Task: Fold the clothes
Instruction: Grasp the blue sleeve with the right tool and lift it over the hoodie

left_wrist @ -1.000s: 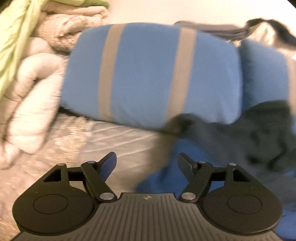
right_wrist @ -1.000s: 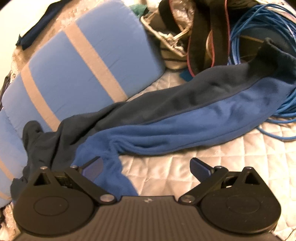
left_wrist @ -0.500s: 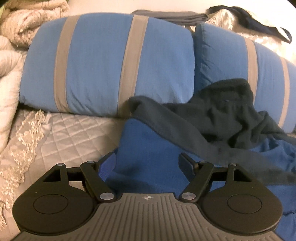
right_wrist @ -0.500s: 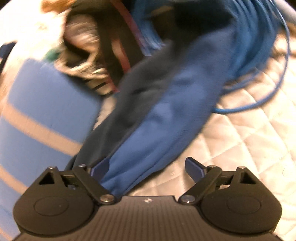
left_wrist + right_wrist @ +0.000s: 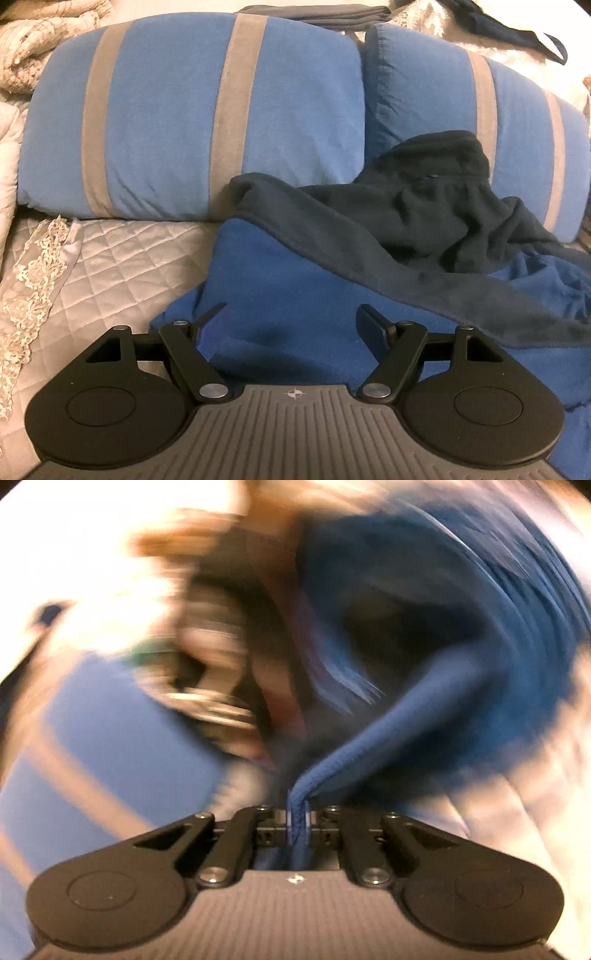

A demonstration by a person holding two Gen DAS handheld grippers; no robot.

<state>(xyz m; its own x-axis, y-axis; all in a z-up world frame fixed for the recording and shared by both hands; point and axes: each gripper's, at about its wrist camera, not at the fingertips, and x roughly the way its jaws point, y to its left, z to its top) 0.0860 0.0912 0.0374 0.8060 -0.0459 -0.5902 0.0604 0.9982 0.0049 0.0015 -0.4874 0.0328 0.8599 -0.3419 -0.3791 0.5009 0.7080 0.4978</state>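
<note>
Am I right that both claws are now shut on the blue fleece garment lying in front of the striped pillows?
Not quite: only the right claw is shut on the blue fleece garment. The left wrist view shows the left claw open over it, before the striped pillows.

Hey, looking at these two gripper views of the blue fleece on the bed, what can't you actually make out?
- Right wrist view: motion blur smears everything beyond the right gripper, shut on a fold of the blue fleece garment; the clutter behind is unidentifiable.
- Left wrist view: the garment runs off the right edge, so its full shape is unknown.
- Left wrist view: the open left gripper's body hides the fabric beneath it.
- Dark cloth above the pillows: cut off at the top edge.
</note>
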